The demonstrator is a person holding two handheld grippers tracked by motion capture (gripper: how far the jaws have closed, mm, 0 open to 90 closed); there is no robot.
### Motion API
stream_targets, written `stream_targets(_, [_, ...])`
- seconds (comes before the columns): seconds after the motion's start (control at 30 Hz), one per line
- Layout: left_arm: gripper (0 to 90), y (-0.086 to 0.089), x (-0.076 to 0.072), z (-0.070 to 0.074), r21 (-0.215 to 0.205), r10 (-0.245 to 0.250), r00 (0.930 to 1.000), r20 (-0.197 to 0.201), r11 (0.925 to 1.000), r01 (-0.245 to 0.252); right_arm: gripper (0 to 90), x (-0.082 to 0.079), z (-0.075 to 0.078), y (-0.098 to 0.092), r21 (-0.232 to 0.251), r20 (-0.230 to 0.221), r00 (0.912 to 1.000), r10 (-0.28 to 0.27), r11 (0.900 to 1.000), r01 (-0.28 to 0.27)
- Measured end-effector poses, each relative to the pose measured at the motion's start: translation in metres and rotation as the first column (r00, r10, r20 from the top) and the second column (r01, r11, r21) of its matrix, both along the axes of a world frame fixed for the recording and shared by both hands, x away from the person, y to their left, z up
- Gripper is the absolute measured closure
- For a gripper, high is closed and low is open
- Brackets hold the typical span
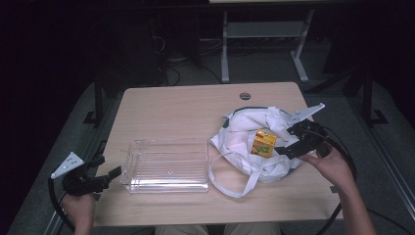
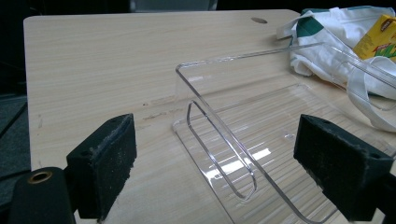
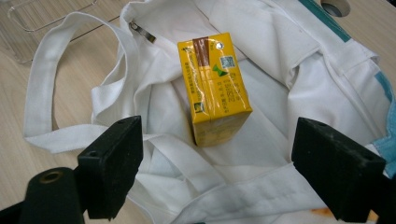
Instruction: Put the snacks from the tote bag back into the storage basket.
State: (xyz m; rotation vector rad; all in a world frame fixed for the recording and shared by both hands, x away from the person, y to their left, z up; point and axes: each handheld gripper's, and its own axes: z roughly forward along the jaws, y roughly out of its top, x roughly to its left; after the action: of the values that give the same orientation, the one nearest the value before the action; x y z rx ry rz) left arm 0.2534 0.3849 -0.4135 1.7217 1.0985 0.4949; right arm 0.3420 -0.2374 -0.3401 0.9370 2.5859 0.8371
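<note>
From above, your right gripper (image 1: 293,142) hovers over the white cloth bag (image 1: 244,137) at the right of the table (image 1: 186,103), jaws spread wide, gripping nothing. The yellow drink carton (image 1: 264,142) lies on the bag, just left of that gripper. Your left gripper (image 1: 105,178) sits at the near left edge, just beside the clear plastic tray (image 1: 169,166), apart from it.

In the left gripper view, your jaws stand wide apart and empty, with the tray's (image 2: 261,140) near end wall between them; the bag (image 2: 336,37) and carton (image 2: 378,35) lie at the far right.

In the right gripper view, your jaws are fully spread, holding nothing. The carton (image 3: 215,86) lies tilted on the bag's folds (image 3: 280,70), ahead of the jaws and untouched by them.
</note>
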Motion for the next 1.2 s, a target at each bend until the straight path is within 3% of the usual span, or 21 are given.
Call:
stream_targets(0.37, [12.7,0.000,0.000,0.000,-0.002,0.000,1.0000,0.002,1.0000,0.000,16.0,0.012,0.000,0.012,-0.026,-0.036,0.9990,0.025,0.999,-0.026])
stream_targets(1.0, [12.7,0.000,0.000,0.000,-0.004,0.001,1.0000,0.003,1.0000,0.000,17.0,0.038,-0.014,0.035,-0.092,-0.090,0.9939,0.064,0.993,-0.073])
stream_targets(1.2, [12.7,0.001,0.000,0.000,-0.003,-0.001,1.0000,0.004,1.0000,0.001,20.4,0.049,-0.024,0.040,-0.119,-0.127,0.9891,0.074,0.989,-0.089])
